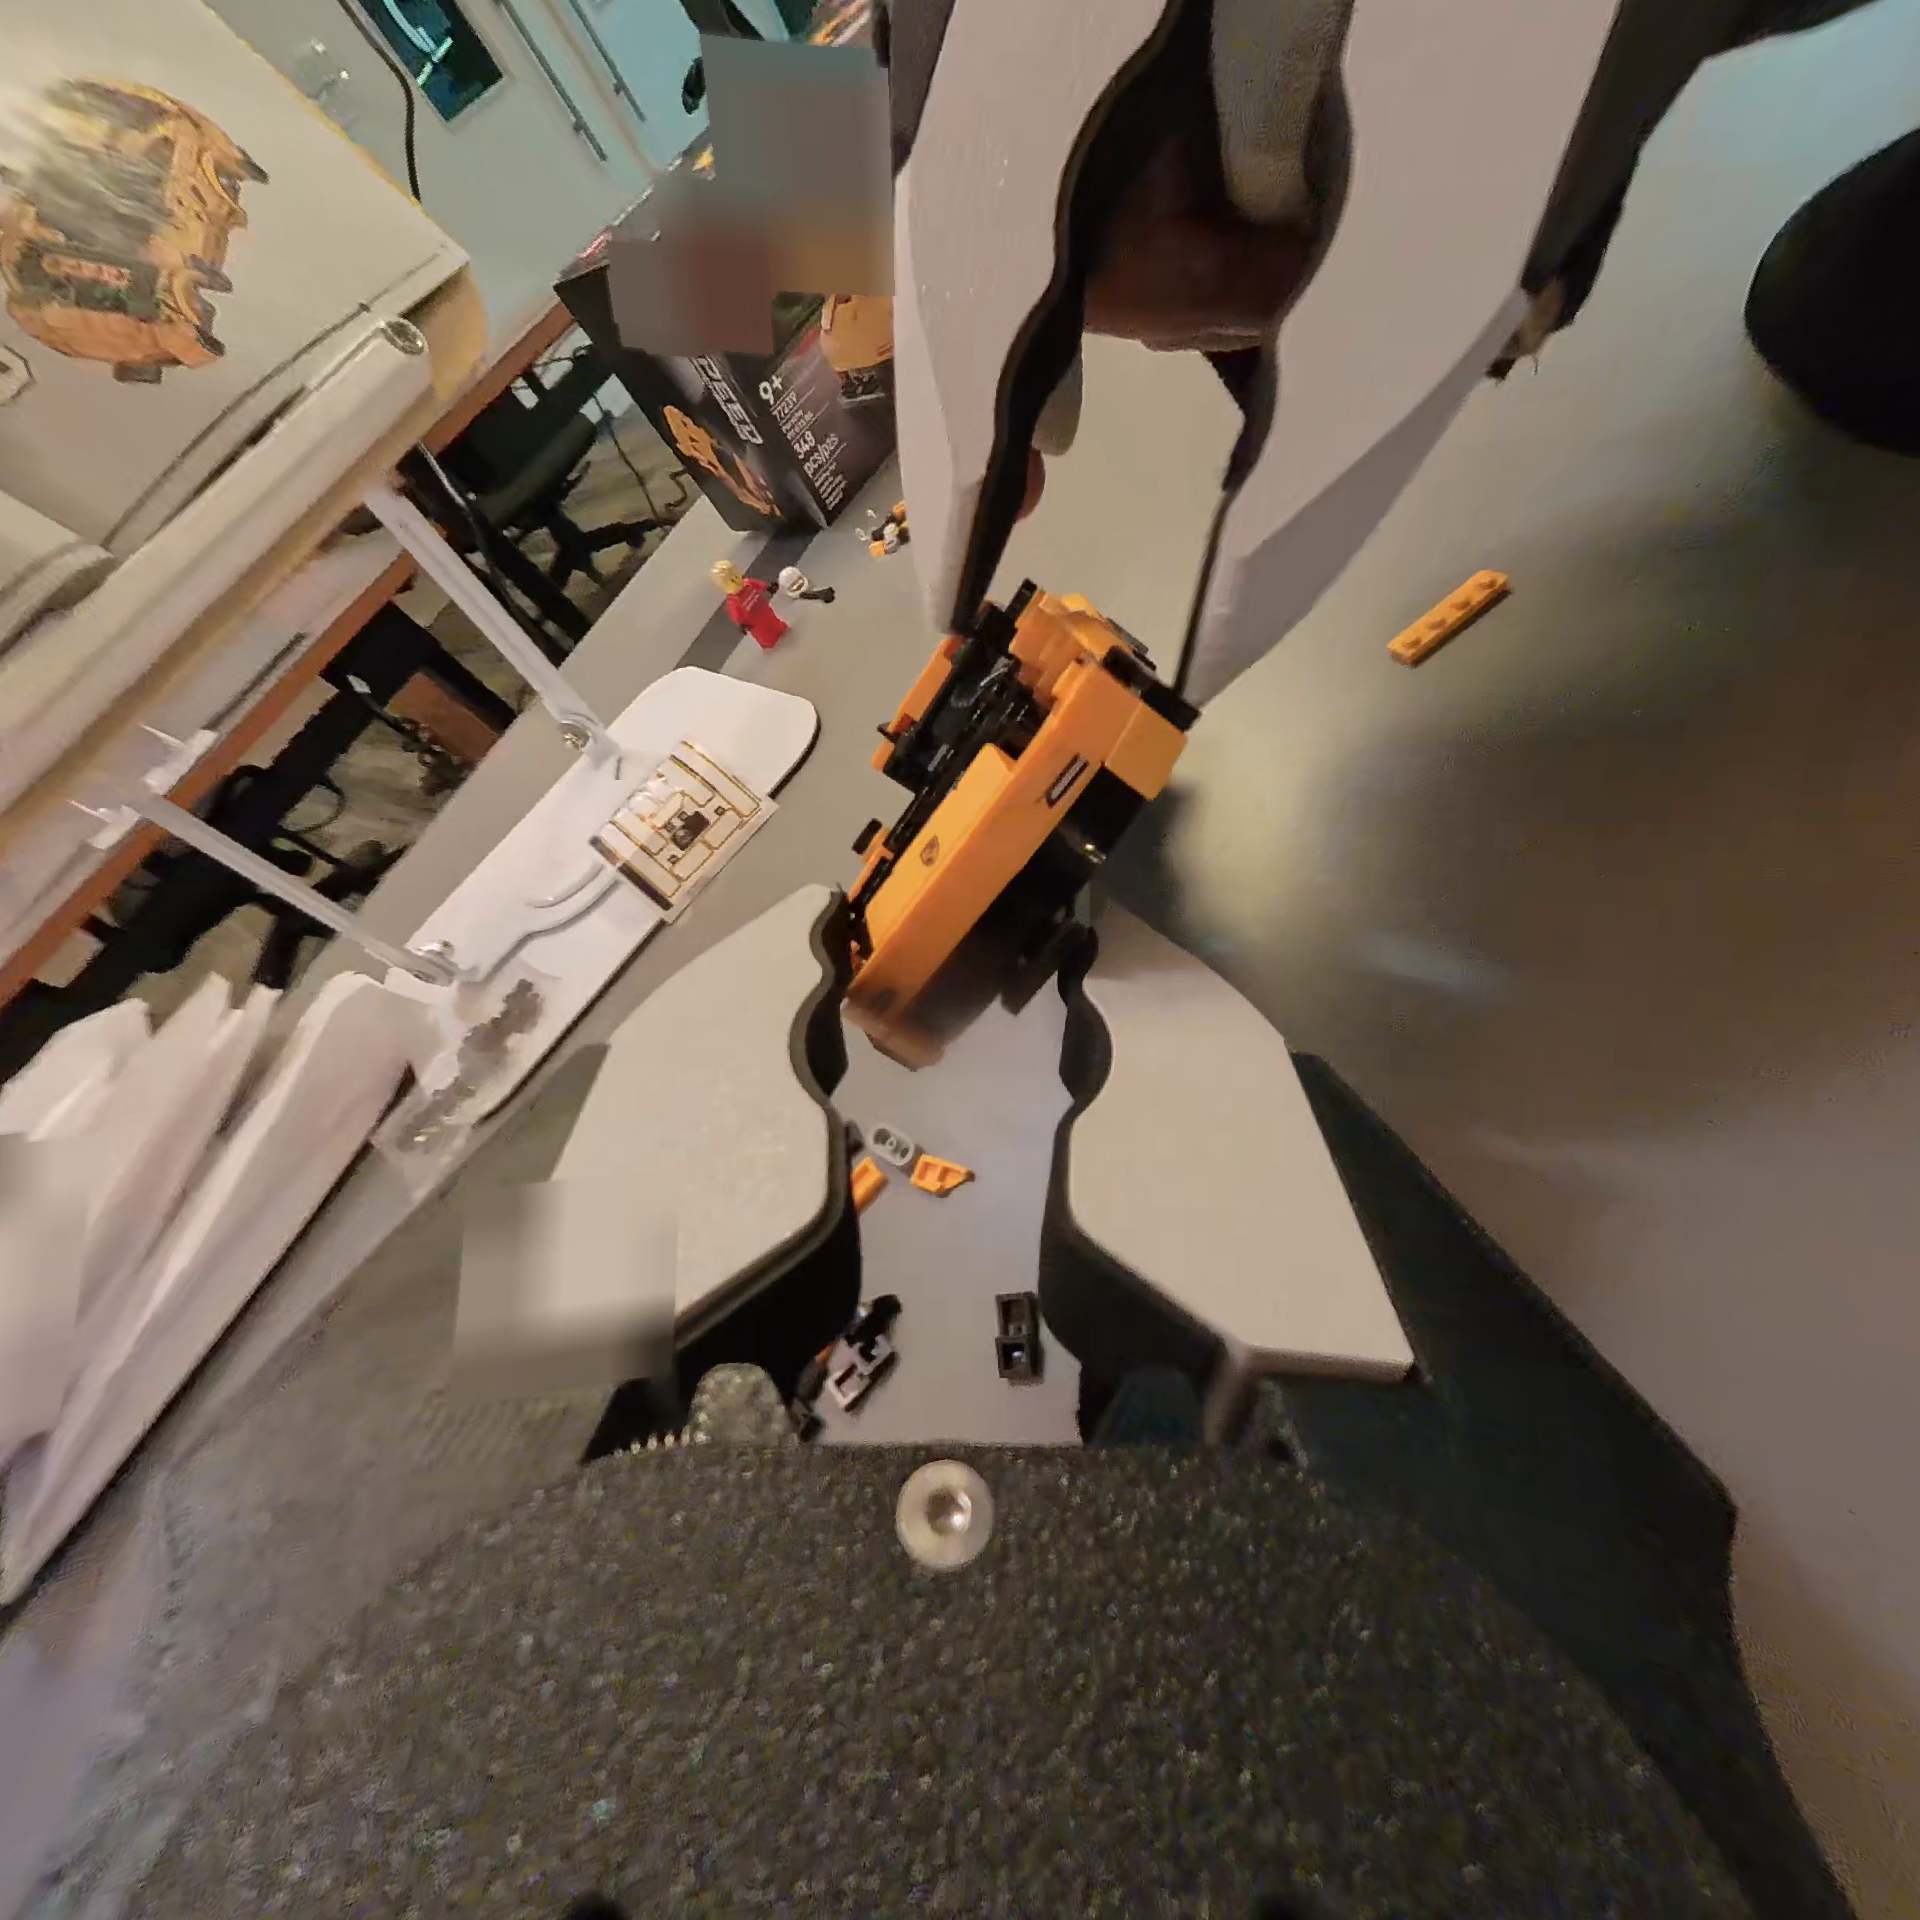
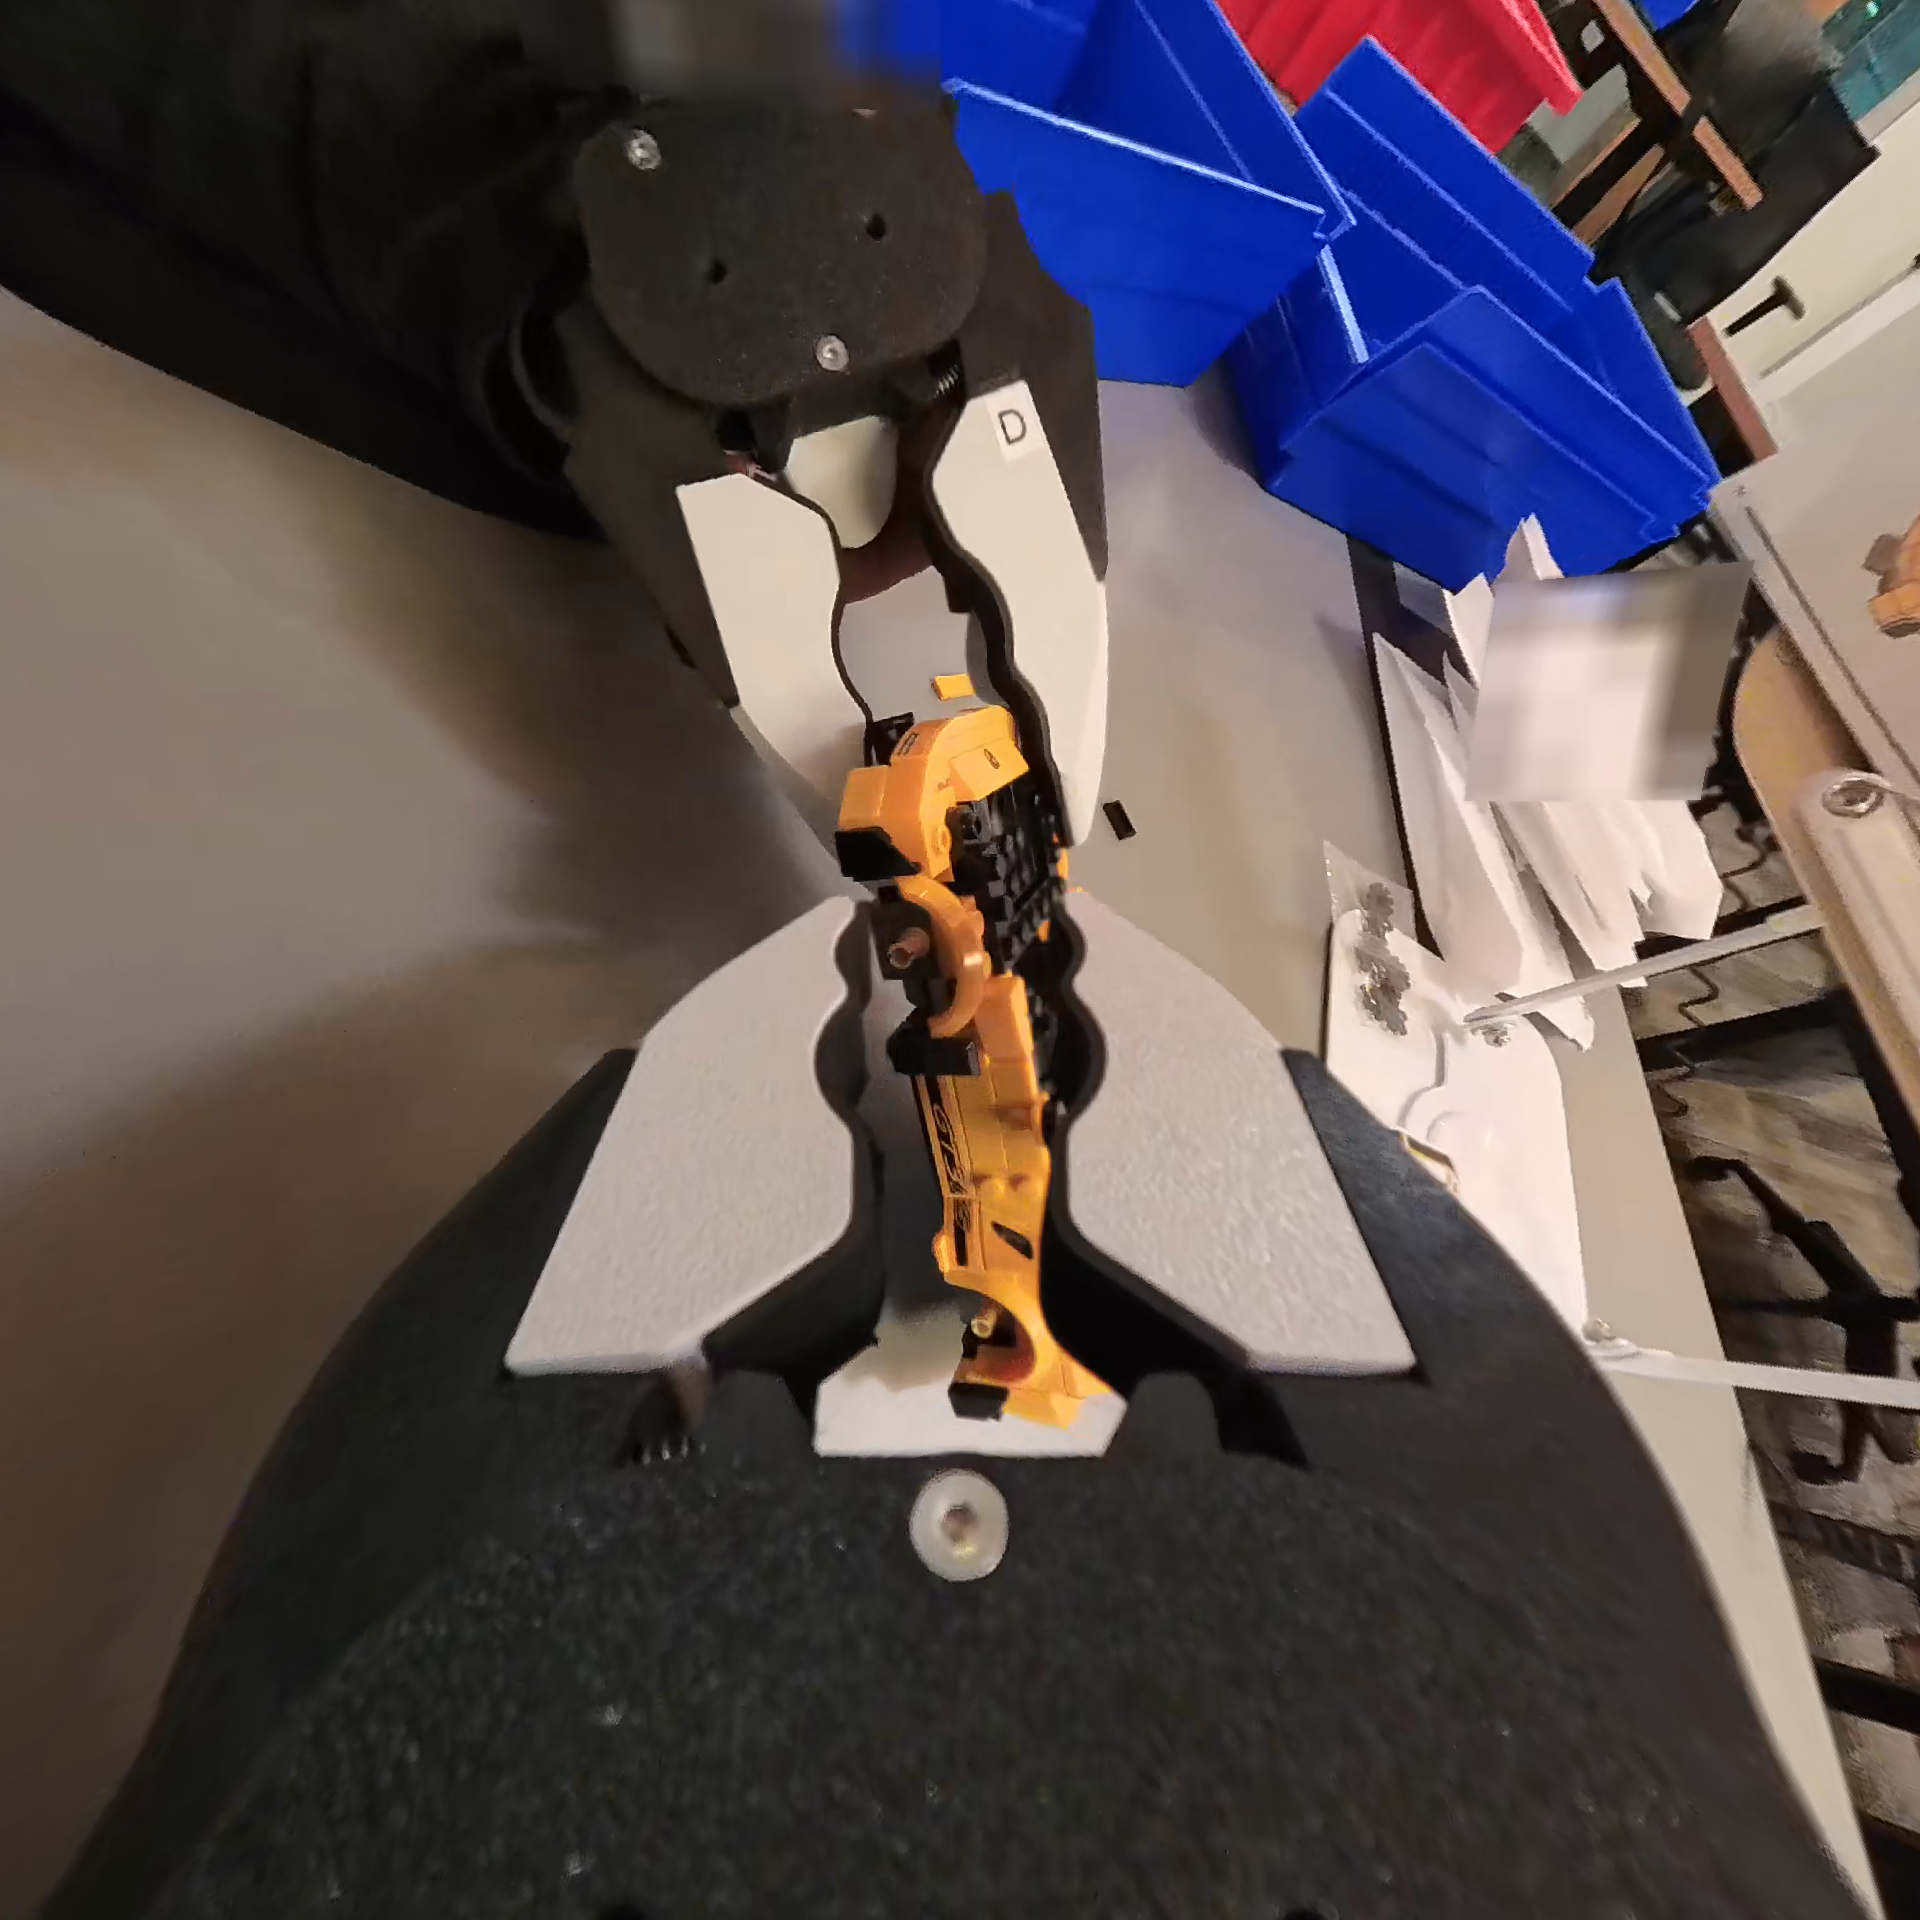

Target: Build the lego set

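Holding the half-built orange car (image 1: 997, 821) up off the grey table (image 1: 1558, 935), both grippers have a piece of it at once. The left gripper (image 1: 951, 961) has its fingers closed in on the near end of the car, the left finger (image 1: 727, 1039) and right finger (image 1: 1174, 1049) pressing the body from either side. The right gripper (image 1: 1081, 649) comes in from the top of the left wrist view and pinches the far end, with its fingertips narrowed down onto the black and orange bricks.

From the right wrist view it's the same deal flipped around: the car (image 2: 971, 1049) sits on edge, running lengthwise between the right gripper (image 2: 961, 925) fingers, wheel arch facing left, and the left gripper (image 2: 961, 821) clamps the other end from above. So both are closed on the car, neither wide open.

Loose stuff on the table: a flat orange plate (image 1: 1449, 616) off to the right, a few small orange and grey bits (image 1: 914, 1158) under the car, and a couple of black pieces (image 1: 1016, 1335) nearer the camera. Further back there's a little red figure (image 1: 753, 606) lying down, beside a white-headed figure (image 1: 802, 585), and the black set box (image 1: 769, 436) behind them. A sticker sheet (image 1: 681, 826) rests on a white stand base (image 1: 665, 821) to the left. Blue bins (image 2: 1351, 260) are stacked past the table edge in the right wrist view.
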`<state>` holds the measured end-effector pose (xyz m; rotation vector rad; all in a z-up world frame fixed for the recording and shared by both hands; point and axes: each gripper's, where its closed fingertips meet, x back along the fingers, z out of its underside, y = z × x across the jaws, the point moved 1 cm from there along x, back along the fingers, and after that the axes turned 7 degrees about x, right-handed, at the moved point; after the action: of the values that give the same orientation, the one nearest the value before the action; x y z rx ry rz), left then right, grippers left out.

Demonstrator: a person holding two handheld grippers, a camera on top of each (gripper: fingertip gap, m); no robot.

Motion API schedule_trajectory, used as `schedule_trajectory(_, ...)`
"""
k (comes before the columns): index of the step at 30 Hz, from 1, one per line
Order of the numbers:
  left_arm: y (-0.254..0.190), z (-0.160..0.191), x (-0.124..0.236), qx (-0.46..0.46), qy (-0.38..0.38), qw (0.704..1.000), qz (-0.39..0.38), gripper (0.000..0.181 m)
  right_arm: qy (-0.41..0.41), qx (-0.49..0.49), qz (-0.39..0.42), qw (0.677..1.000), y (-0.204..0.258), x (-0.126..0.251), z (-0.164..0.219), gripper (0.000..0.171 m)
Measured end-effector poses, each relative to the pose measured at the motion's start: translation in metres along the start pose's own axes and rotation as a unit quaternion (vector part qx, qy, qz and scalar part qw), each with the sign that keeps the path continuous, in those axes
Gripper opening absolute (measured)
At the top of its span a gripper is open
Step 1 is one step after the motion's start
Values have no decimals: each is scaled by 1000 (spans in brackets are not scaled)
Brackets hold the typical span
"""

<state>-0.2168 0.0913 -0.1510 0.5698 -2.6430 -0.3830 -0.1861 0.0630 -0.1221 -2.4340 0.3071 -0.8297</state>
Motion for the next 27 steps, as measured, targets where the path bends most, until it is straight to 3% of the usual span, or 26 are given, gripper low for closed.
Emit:
schedule_trajectory(7, 0, -3, 2, 88, -16, 996, 31, 37, 28, 45, 17, 998, 0, -7, -10, 41)
schedule_trajectory(9, -1, -4, 2, 98, -17, 994, 37, 37, 36, 44, 18, 998, -2, -13, -8, 40)
schedule_trajectory(11, -3, -3, 2, 103, -16, 994, 40, 37, 31, 51, 16, 998, -3, -15, -9, 27)
schedule_trajectory(17, -4, -2, 2, 106, -20, 993, 46, 37, 26, 44, 26, 998, -3, -15, -9, 27)
schedule_trajectory(21, -9, 1, 3, 107, -20, 992, 62, 37, 37, 16, 30, 999, 2, 5, -1, 59)
schedule_trajectory(27, -19, 0, 3, 127, -29, 985, 109, 37, 140, 9, 84, 986, 10, 39, 67, 71)
